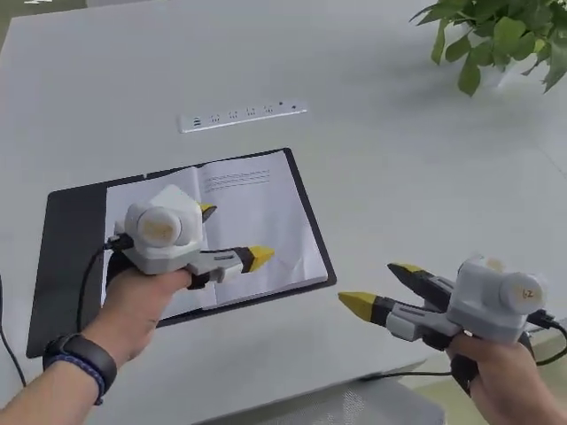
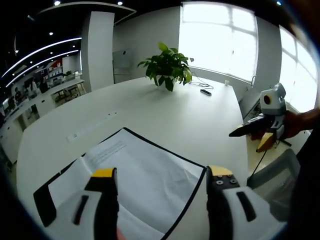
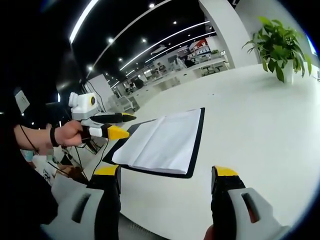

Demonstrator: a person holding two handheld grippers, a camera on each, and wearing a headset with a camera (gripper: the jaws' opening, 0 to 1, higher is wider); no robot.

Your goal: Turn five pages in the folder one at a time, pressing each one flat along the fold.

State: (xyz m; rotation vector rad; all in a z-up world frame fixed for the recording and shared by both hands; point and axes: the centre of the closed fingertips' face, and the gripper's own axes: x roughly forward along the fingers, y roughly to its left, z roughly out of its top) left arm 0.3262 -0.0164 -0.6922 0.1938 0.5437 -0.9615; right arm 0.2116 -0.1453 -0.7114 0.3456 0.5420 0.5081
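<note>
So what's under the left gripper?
White pages of the open folder, with the left gripper open above them. The hand and gripper body hide most of the fold.

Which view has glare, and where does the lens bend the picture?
Left gripper view: the window is blown out white beside the plant. Both gripper views: fisheye curves the table edge. Right gripper view: dark ceiling, bright lamp strips. Head view: soft, even light; the folder is sharp.

left claw (image 1: pixel 235 234): jaws spread, empty | right claw (image 1: pixel 381 285): jaws spread, empty | well apart
</note>
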